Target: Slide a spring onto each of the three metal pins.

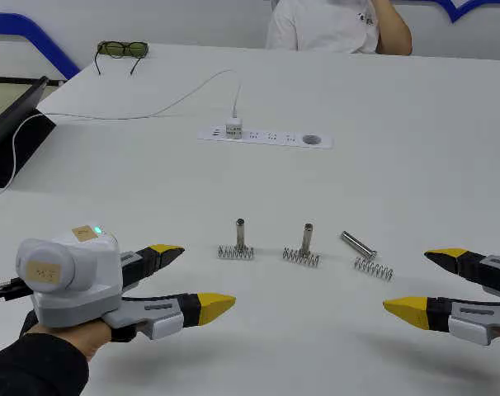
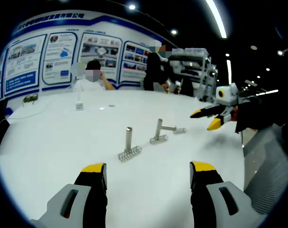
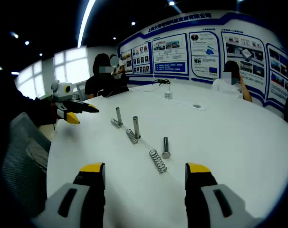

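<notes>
Left gripper, right gripper both agape, empty; spring ahead of right gripper: light, squashy, probably rolls; pinch mid-coil gently.

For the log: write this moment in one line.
left gripper open | right gripper open | two pins upright, one lying | springs off pins
</notes>
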The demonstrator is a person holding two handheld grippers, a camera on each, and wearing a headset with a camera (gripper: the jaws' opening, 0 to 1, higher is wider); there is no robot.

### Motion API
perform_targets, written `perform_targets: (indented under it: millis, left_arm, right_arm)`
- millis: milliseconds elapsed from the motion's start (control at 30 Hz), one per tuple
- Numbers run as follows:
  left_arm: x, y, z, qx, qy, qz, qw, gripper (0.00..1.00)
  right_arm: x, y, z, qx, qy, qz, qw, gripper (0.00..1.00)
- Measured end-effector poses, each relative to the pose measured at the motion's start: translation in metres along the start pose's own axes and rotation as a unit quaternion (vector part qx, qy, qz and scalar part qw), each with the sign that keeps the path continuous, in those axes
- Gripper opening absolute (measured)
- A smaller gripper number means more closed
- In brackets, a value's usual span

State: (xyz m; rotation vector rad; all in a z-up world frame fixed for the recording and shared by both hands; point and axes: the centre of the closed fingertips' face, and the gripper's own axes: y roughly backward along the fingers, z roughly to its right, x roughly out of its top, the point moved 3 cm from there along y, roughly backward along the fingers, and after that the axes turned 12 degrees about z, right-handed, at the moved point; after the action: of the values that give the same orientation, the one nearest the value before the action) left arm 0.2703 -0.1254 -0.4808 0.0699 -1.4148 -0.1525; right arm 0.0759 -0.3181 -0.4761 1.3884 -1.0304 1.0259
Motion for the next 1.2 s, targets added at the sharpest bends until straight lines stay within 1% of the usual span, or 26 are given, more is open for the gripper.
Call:
perform_targets:
  millis: [367,633,900,1200]
  left_arm:
    - [-0.0031,0.0055,0.0024,0.010,0.003,0.001,0.9999,0.72]
    - [-0.0010,0.0061,0.0053,0.013,0.003,0.004,0.9999,0.72]
    - [-0.0021,0.0038,0.0064,0.008,0.004,0.001,1.0000,0.72]
    - [-0.0010,0.0022,0.0039,0.001,0.004,0.002,1.0000,0.72]
  right_arm:
    - [-0.0014,-0.0011,-0.0014,0.004,-0.004,-0.002,1.0000,0.69]
    - [-0.0018,-0.0021,-0.0022,0.005,-0.005,-0.004,1.0000,0.68]
    - [-0.0021,-0.0006,0.0005,-0.002,-0.006,-0.009,0.9999,0.66]
    - [0.0040,-0.0019,0.0023,-0.010,-0.005,-0.012,0.9999,0.61]
